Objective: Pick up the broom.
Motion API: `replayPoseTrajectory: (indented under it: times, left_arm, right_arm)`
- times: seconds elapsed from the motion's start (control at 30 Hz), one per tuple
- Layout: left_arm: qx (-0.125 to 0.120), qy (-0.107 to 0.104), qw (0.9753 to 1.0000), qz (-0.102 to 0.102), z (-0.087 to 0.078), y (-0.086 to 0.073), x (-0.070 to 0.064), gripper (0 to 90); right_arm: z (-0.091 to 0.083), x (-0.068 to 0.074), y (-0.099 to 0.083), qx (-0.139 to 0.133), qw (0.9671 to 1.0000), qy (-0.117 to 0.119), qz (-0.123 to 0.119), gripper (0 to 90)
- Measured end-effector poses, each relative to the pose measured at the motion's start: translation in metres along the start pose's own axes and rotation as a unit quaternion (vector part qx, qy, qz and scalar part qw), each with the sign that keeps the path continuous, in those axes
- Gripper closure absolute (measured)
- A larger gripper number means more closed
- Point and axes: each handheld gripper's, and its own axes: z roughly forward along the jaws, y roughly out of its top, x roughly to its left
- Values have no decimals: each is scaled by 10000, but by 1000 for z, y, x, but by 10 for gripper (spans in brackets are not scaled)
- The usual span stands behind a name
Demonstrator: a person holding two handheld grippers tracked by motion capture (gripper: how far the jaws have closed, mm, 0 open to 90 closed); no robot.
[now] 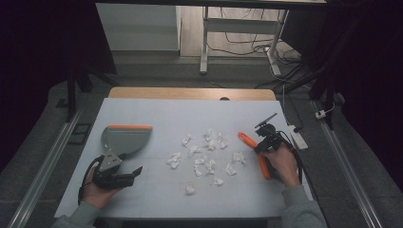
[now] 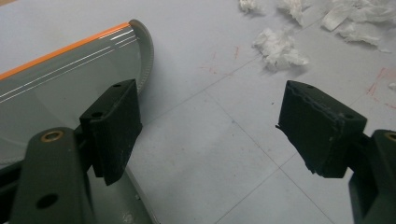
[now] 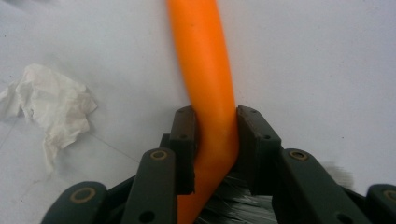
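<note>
Right gripper (image 3: pixel 215 135) pinches the orange brush handle (image 3: pixel 205 70) at table's 3 o'clock, paper scraps (image 1: pixel 204 154) toward its 9; left gripper (image 2: pixel 210 130) spread beside the grey dustpan (image 1: pixel 124 138).

Your left gripper (image 1: pixel 135 172) sits at the table's (image 1: pixel 157 110) near left, jaws apart, just in front of the dustpan (image 1: pixel 124 139). Paper scraps (image 1: pixel 205 156) lie scattered mid-table, right of the dustpan and between your two hands. Your right gripper (image 1: pixel 261 148) is right of the scraps, clamped on the brush handle (image 1: pixel 264 166), which lies on the table running toward you.
</note>
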Motion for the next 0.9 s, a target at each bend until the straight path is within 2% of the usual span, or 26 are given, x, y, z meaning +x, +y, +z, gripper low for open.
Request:
replayPoseTrajectory:
  times: [0.17,0.27,0.33,0.43,0.5,0.57,0.6,0.73,0.8,0.9]
  left_arm:
    - [2,3,10000,12,0,0,0,219]
    - [-12,-1,10000,2,0,0,0,219]
    - [-15,3,10000,9,0,0,0,222]
    - [-31,5,10000,5,0,0,-1,225]
    - [-36,18,10000,8,-1,1,-1,226]
    - [-41,19,10000,22,-1,1,-2,226]
    - [-53,25,10000,40,-1,2,-3,226]
    - [-84,96,9998,146,-3,6,-10,226]
    - [-135,148,9993,315,-4,11,-18,227]
    - [-219,70,9986,478,-4,19,-29,229]
  right_arm:
    - [-1,0,-1,7,10000,-3,-51,693]
    - [-3,0,-2,-39,9999,92,-67,695]
    - [-9,-2,-4,-163,9998,137,-27,696]
    - [-20,-5,-7,-417,9985,339,72,698]
    - [-26,-6,-9,-584,9967,554,130,699]
    - [-30,-6,-12,-754,9932,858,206,699]
    - [-33,-5,-13,-816,9922,918,235,699]
    - [-46,-1,-18,-1107,9882,1017,299,700]
    - [-53,1,-19,-1258,9865,1011,291,700]
    - [-64,4,-20,-1498,9820,1102,340,701]
